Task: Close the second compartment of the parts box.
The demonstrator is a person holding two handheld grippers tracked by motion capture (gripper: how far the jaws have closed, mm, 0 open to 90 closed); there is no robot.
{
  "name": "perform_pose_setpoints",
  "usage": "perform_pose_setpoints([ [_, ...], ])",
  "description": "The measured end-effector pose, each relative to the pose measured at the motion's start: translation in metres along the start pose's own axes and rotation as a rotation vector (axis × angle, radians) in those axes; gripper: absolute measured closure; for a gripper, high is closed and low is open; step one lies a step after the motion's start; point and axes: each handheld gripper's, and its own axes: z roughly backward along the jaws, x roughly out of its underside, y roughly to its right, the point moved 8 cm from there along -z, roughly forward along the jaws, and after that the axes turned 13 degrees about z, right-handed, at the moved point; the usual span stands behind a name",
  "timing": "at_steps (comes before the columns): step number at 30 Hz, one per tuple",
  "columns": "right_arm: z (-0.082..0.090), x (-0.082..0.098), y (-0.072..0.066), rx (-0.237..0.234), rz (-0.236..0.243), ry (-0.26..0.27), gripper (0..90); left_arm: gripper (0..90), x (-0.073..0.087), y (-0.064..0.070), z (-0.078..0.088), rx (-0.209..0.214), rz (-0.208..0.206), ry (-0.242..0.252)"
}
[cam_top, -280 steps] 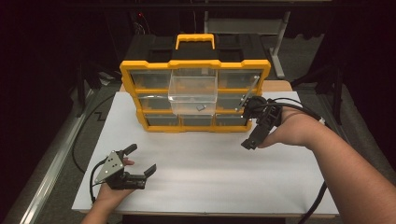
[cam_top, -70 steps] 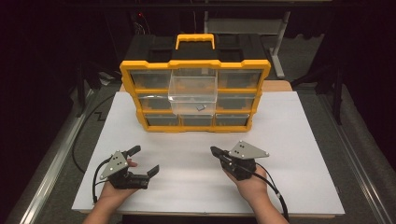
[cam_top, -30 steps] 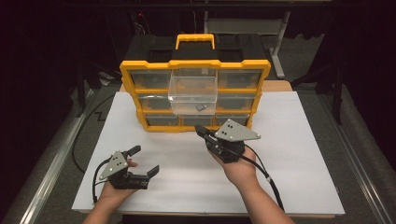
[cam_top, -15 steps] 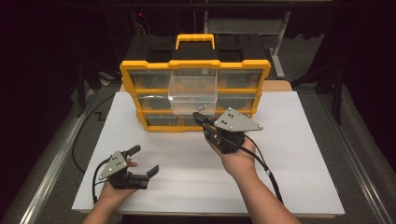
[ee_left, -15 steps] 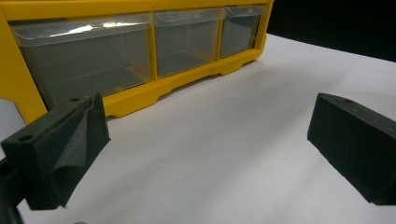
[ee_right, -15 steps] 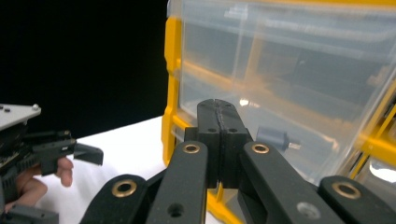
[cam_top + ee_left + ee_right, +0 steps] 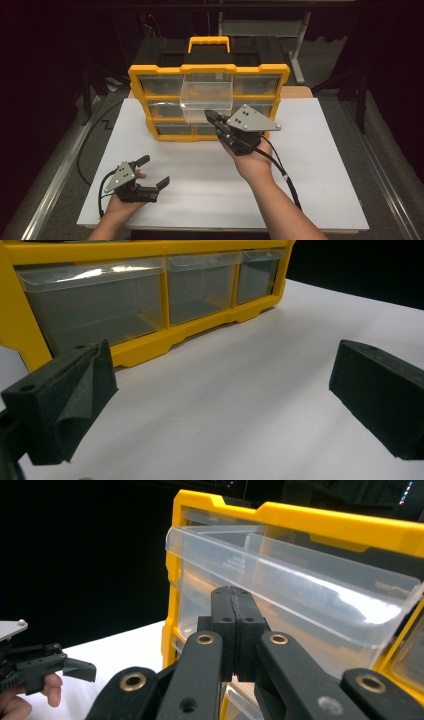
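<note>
A yellow organizer [image 7: 210, 71] with clear drawers stands at the back of the white tabletop. Its top middle drawer [image 7: 207, 95] is pulled out toward me. My right gripper [image 7: 209, 115] is raised off the table and shut with nothing between its jaws. Its tips are at the lower front edge of that drawer. In the right gripper view the closed tips [image 7: 233, 598] stand just before the drawer's clear front wall [image 7: 310, 592]; whether they touch it I cannot tell. My left gripper [image 7: 154, 171] rests open at the front left, its jaws [image 7: 220, 400] wide apart and empty.
The organizer's bottom row of clear drawers [image 7: 200, 287] is shut, facing the left gripper. A white board [image 7: 325, 165] covers the table, with bare room in front of the organizer. Cables trail from both grippers; dark floor surrounds the table.
My right gripper has risen and moved away from me, from the table's front toward the pulled-out drawer. It stayed shut. The left gripper has not moved.
</note>
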Motion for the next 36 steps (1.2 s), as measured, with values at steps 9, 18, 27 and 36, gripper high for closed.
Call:
perform_pose_setpoints([
  [9, -0.003, -0.006, 0.003, 0.009, 0.009, 0.000, 90.0, 0.2, 0.000, 0.000, 0.001, 0.000, 0.001, 0.002],
  [18, -0.005, -0.008, 0.006, 0.017, 0.013, -0.004, 90.0, 0.2, -0.001, 0.001, 0.000, 0.004, 0.004, 0.008],
  [27, -0.010, -0.007, 0.010, 0.026, 0.021, -0.013, 90.0, 0.2, -0.001, 0.000, 0.001, 0.003, 0.000, 0.008],
  [36, -0.015, -0.004, 0.018, 0.044, 0.021, -0.025, 90.0, 0.2, -0.001, 0.000, 0.001, 0.003, 0.002, 0.007],
])
